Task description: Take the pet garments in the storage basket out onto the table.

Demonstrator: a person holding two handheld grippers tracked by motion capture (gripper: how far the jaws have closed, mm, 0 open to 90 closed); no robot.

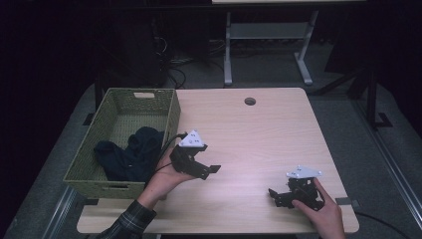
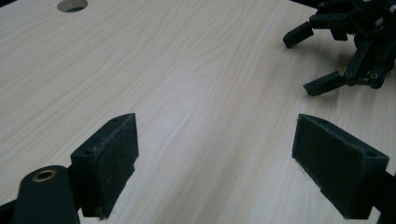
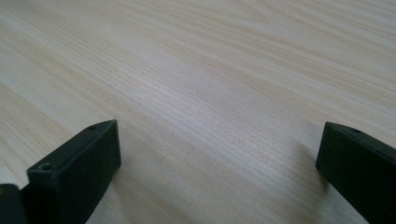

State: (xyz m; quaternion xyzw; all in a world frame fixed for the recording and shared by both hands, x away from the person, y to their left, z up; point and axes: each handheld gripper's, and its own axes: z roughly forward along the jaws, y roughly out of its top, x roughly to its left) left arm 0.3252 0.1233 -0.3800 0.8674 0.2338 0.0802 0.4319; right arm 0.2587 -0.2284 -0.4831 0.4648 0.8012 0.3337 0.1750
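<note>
Resting low on the near right of the tabletop (image 1: 259, 129), the right tongs (image 1: 276, 195) are gripped by a hand (image 1: 323, 211), jaws spread wide with only bare wood seen between them in the right gripper view. Further in and to their left, the left tongs (image 1: 209, 169) are held up off the tabletop by the other hand (image 1: 164, 177), jaws likewise gaping and nothing caught between. Just beyond the left tongs, a woven green basket (image 1: 171, 117) is seen, with a dark cloth (image 1: 132, 152) heaped inside. Far ahead, a round hole (image 1: 250, 101) is cut in the tabletop.
</note>
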